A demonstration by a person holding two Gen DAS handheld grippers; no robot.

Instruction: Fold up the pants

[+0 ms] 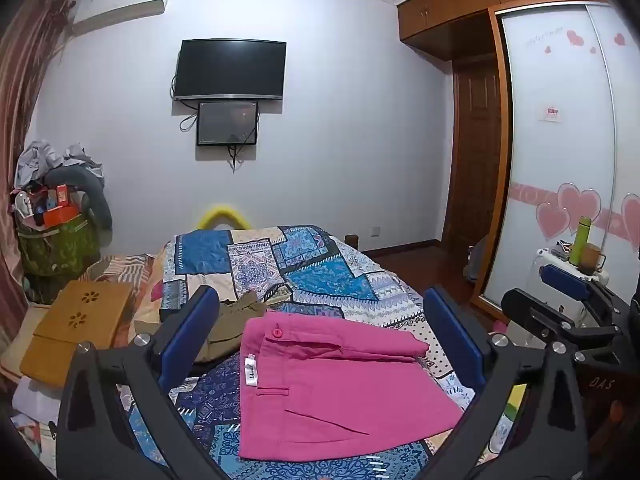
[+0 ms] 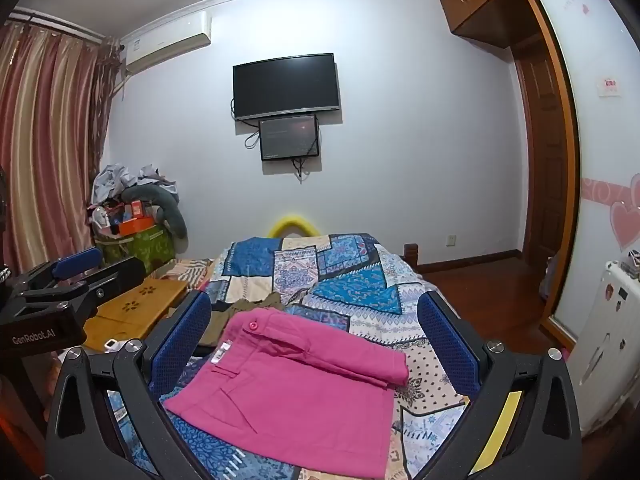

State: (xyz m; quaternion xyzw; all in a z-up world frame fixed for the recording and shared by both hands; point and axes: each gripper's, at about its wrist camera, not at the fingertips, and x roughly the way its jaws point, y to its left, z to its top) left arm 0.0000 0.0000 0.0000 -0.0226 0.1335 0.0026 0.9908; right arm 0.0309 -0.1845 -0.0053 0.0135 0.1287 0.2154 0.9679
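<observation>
Pink pants lie folded into a compact rectangle on the patchwork bedspread, waistband and button toward the far side. They also show in the right wrist view. My left gripper is open and empty, held above the pants. My right gripper is open and empty, also above them. The right gripper shows at the right edge of the left wrist view; the left gripper shows at the left of the right wrist view.
An olive garment lies crumpled just beyond the pants. A wooden lap desk sits left of the bed. A cluttered green bag stands by the curtain. A wardrobe and a white unit with a green bottle stand to the right.
</observation>
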